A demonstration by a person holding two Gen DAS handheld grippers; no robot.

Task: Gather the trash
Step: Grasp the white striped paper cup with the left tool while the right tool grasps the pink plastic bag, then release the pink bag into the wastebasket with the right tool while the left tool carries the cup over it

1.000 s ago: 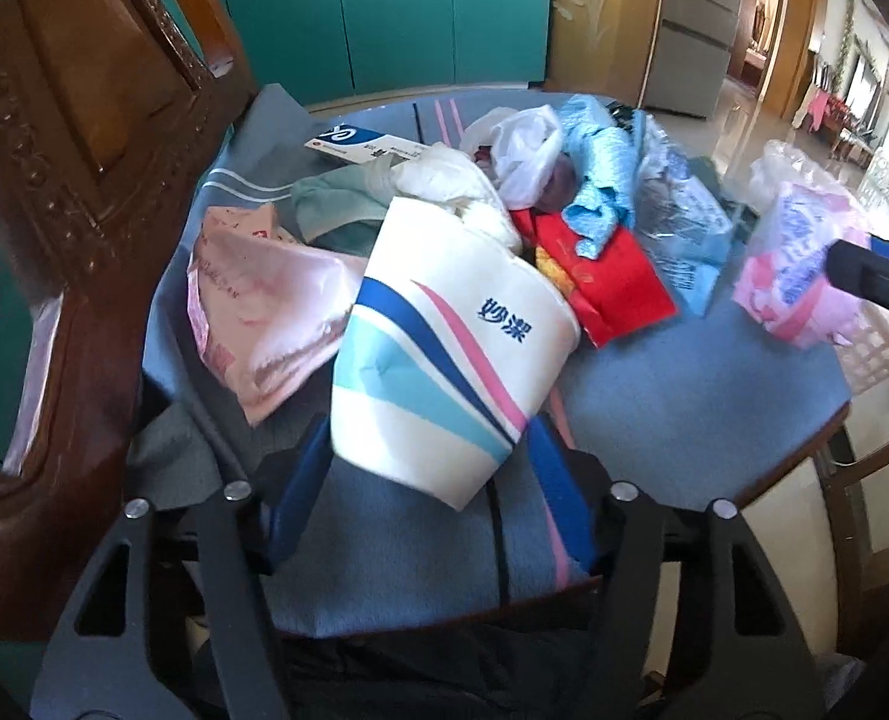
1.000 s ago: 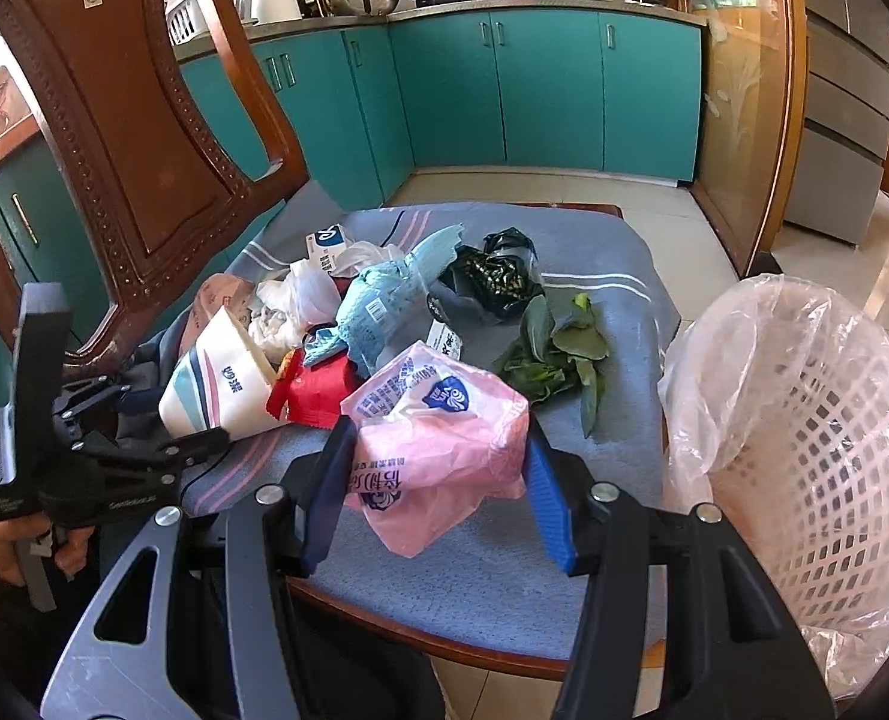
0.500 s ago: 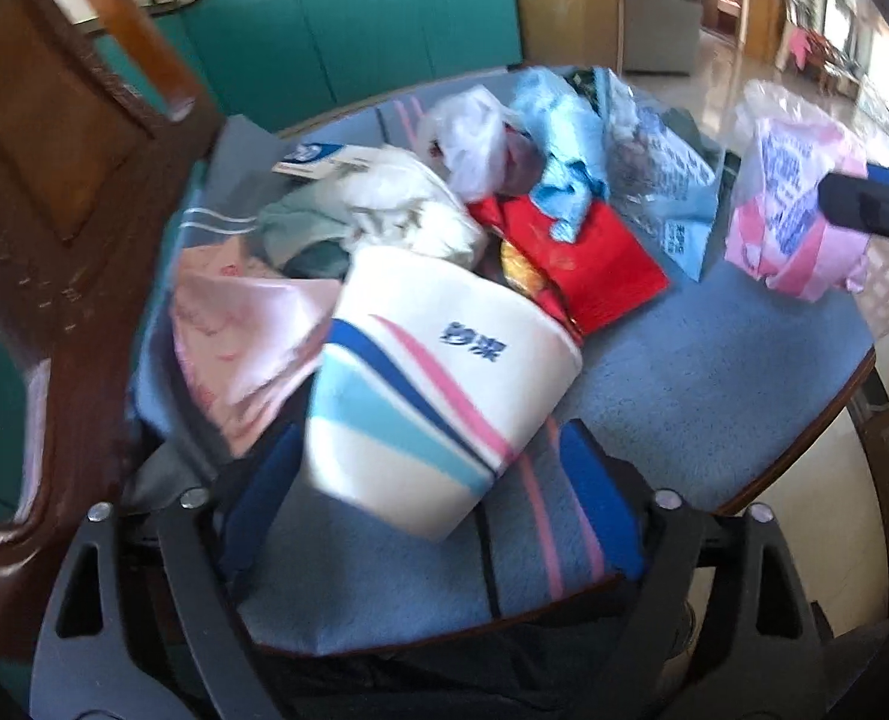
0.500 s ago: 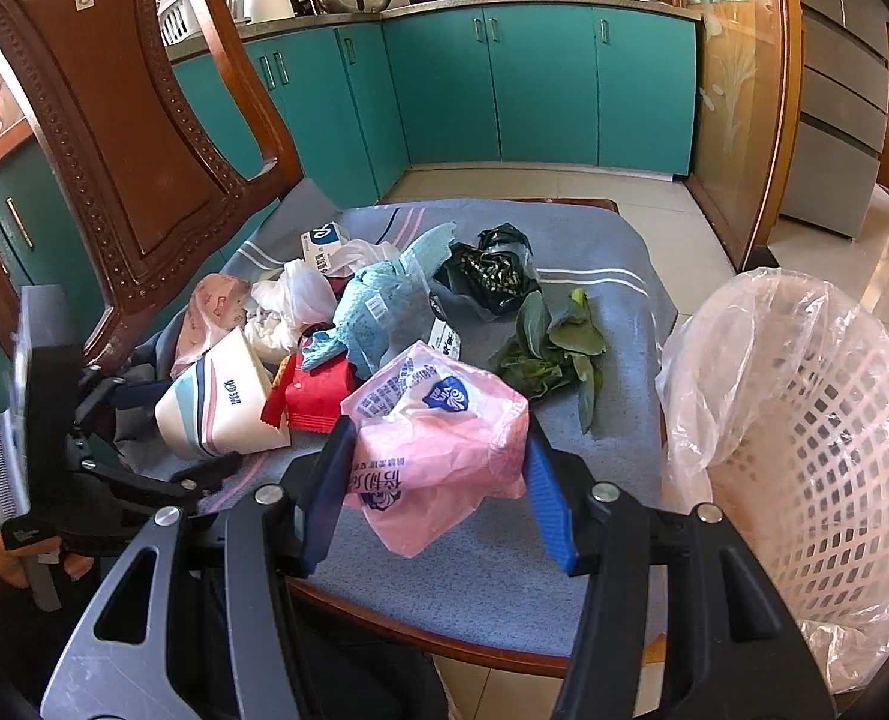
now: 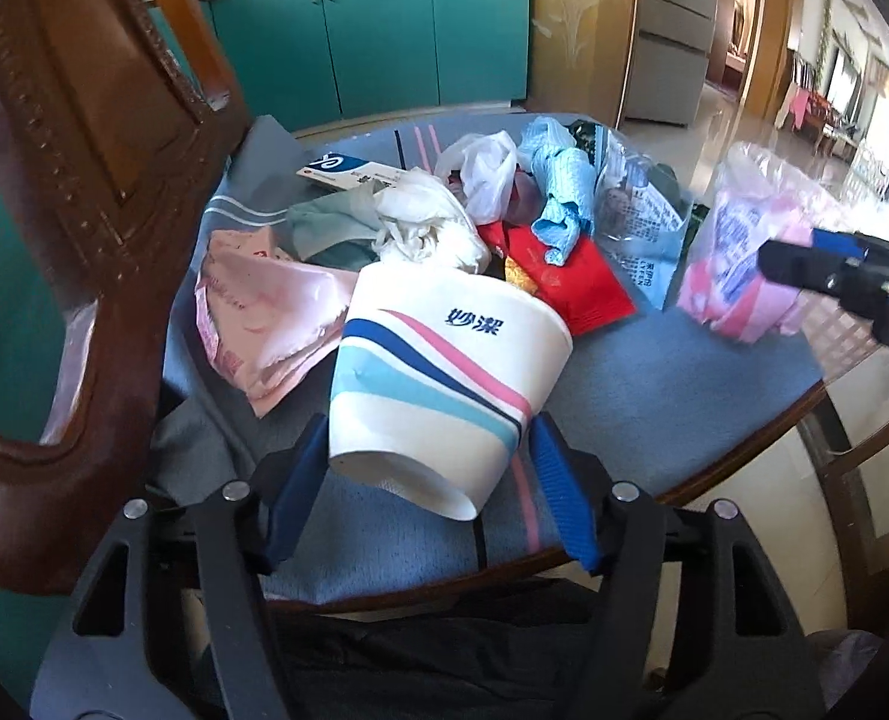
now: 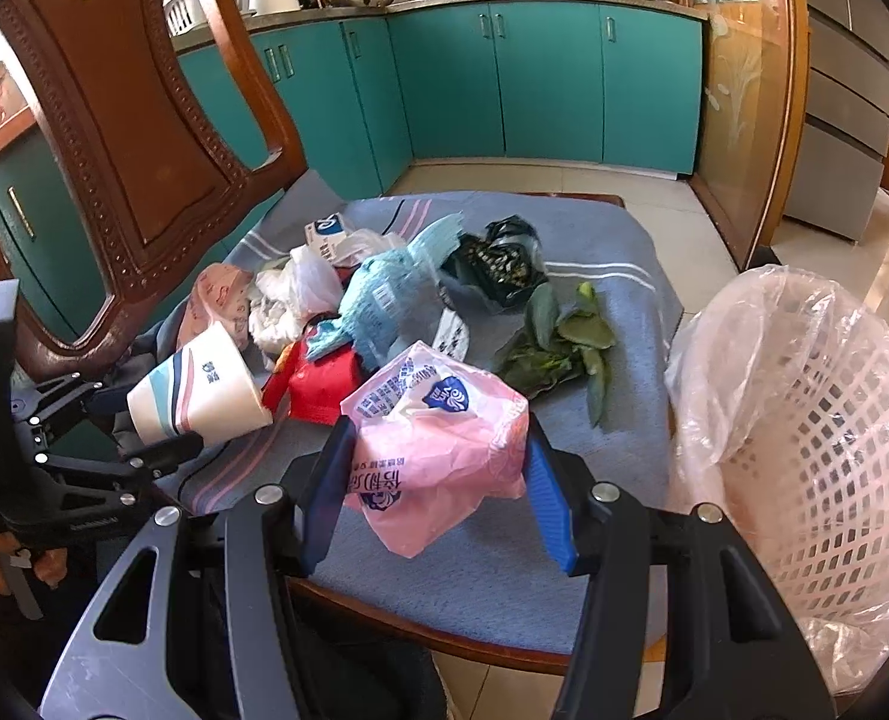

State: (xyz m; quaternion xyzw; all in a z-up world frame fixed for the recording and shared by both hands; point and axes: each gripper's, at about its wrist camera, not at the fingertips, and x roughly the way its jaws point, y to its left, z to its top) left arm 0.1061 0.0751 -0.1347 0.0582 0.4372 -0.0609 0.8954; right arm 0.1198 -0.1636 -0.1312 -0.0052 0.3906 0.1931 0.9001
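My left gripper (image 5: 429,450) is shut on a white paper cup (image 5: 438,384) with blue and pink stripes and holds it tilted above the chair seat; the cup also shows in the right wrist view (image 6: 198,387). My right gripper (image 6: 438,462) is shut on a crumpled pink plastic bag (image 6: 438,444), held above the seat's front; the bag also shows in the left wrist view (image 5: 738,258). A pile of trash lies on the blue seat cushion (image 6: 624,300): a red packet (image 5: 570,276), a light blue wrapper (image 6: 384,300), a white bag (image 5: 480,174), a pink wrapper (image 5: 258,312) and green leaves (image 6: 558,342).
A white lattice bin (image 6: 816,432) lined with a clear bag stands right of the chair. The carved wooden chair back (image 6: 126,138) rises at the left. Teal kitchen cabinets (image 6: 504,84) stand behind, with tiled floor between.
My left gripper has lifted the paper cup and swung a little to the left. My right gripper still holds the pink bag in about the same place.
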